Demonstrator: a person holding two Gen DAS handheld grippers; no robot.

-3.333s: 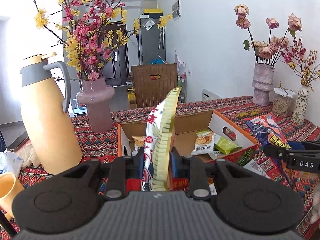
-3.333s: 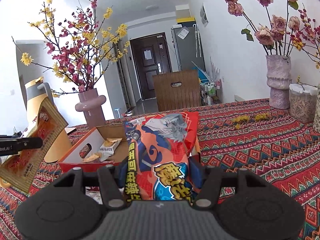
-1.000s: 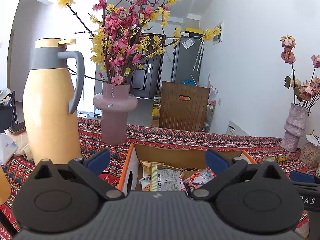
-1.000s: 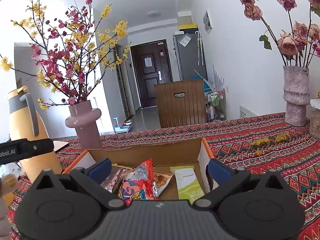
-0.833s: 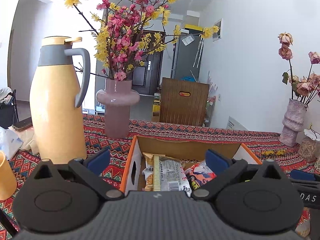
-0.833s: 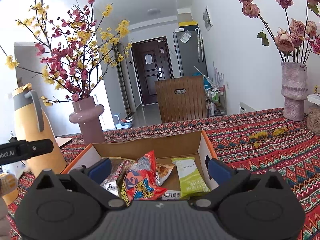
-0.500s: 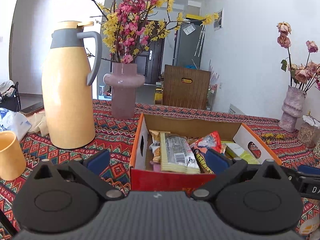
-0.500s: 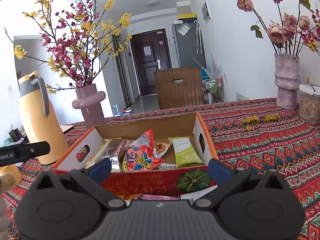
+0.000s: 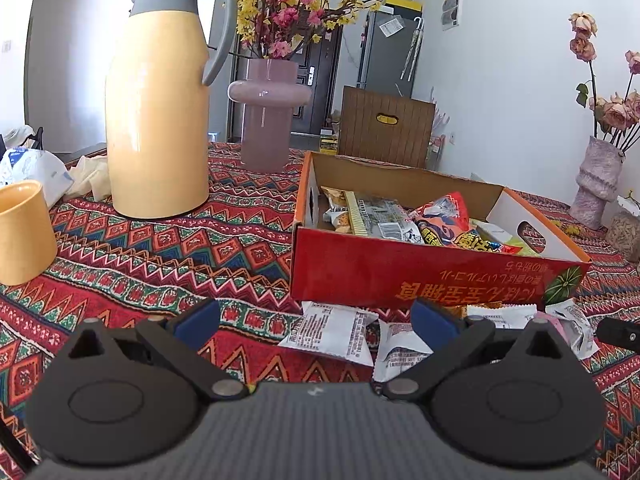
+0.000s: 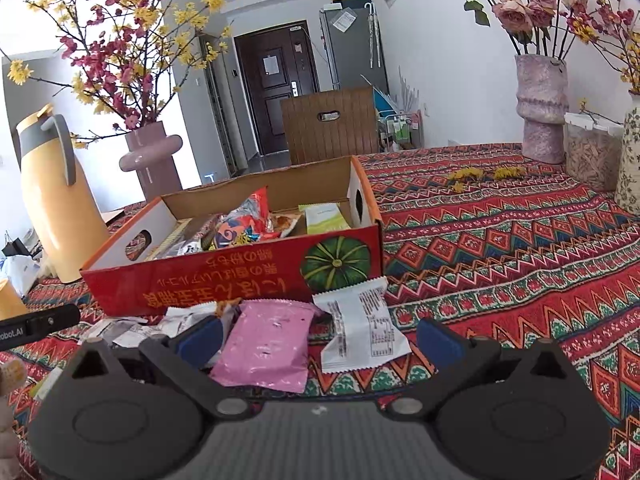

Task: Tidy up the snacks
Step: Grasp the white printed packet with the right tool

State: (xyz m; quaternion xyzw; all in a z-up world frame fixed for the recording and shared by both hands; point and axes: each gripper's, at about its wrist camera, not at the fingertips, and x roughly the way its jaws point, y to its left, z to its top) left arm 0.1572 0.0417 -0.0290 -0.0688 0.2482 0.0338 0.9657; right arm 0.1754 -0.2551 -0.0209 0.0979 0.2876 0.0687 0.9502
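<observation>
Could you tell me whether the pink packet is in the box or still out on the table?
Out. The pink packet lies on the tablecloth in front of the box, between the open right gripper fingers.

On my left view a yellow jug [image 9: 158,112] stands on the patterned tabletop [image 9: 168,256], a yellow cup [image 9: 24,232] near it and a mauve vase [image 9: 268,120] of blossom behind. On my right view I see a rough vase [image 10: 542,108] of roses, a jar [image 10: 592,156] just beside it, and a dark door [image 10: 276,88] beyond.
</observation>
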